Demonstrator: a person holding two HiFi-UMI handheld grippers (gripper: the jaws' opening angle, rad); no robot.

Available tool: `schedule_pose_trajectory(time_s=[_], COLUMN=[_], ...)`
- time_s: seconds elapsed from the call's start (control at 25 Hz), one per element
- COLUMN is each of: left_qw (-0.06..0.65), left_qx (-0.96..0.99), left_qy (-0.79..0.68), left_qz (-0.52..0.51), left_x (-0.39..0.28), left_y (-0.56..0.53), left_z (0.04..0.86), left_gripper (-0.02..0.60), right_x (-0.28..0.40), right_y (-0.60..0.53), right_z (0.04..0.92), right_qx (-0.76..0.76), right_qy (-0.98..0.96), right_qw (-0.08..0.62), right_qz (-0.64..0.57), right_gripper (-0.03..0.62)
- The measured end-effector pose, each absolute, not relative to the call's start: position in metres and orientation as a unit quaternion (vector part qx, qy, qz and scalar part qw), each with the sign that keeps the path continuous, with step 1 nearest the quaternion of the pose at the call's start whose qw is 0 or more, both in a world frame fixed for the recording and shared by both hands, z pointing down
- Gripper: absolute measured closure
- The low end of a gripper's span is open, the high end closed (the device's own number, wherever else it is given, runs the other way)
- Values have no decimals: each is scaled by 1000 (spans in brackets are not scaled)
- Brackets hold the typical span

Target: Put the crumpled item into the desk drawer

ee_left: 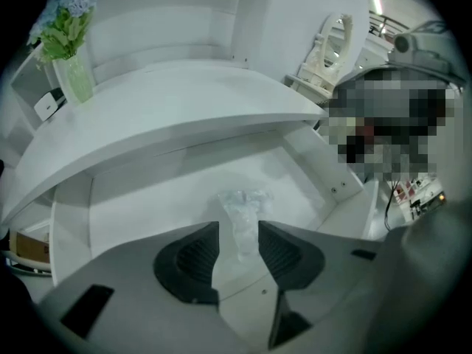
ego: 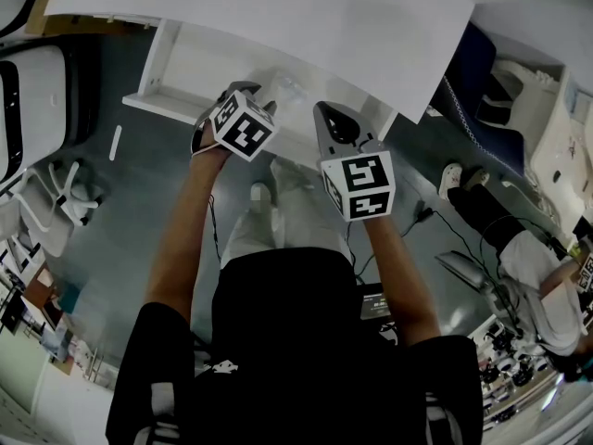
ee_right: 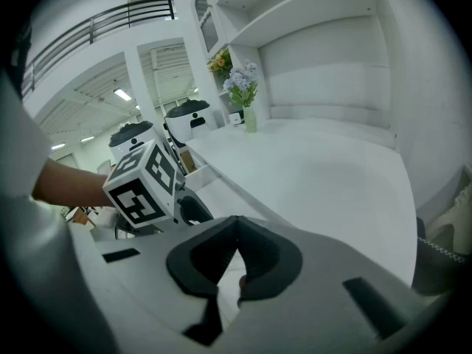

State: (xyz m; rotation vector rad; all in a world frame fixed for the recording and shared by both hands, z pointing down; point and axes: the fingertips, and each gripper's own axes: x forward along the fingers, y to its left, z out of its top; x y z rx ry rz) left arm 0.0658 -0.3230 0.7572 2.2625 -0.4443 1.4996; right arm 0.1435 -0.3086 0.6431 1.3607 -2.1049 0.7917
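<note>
The crumpled wad of clear, thin plastic film [ee_left: 243, 211] lies on the floor of the open white desk drawer [ee_left: 140, 205], under the overhanging edge of the white curved desk top [ee_left: 184, 109]. The left gripper [ee_left: 237, 233] points steeply down into the drawer. Its dark ribbed pads [ee_left: 193, 257] stand wide apart with the near end of the wad showing in the gap between them. Neither pad presses on the film, so this gripper has hold of nothing. The right gripper [ee_right: 234, 223] hangs beside it in front of the drawer, its jaws brought together at the tips with nothing between them.

As for handling, the wad looks very light and soft. It is a loose bundle that would flatten under any squeeze and partly spring back. The film is glossy, so it is likely slippery against a hard surface, though the ribbed pads should bite into its folds well enough. It may also cling to a pad when let go. It is not fragile; crushing does it no harm. If it needs shifting deeper, the best hold would be across the bunched, thicker middle, where the creases gather, not on a thin trailing edge that could slide out. With the item inside, the drawer front looks like the next thing to deal with
</note>
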Motion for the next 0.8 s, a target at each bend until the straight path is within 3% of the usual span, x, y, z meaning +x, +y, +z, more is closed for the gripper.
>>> schedule_pose_trajectory(time_s=[0.8], left_qw=[145], left_qx=[833], left_qy=[-200], left_qz=[496], left_x=[58], left_y=[-334], left_z=[690], left_gripper=[566], right_x=[147], right_y=[-304], right_z=[606], right_qx=[513], right_qy=[-777], right_qw=[255], right_qz=[261], right_gripper=[599])
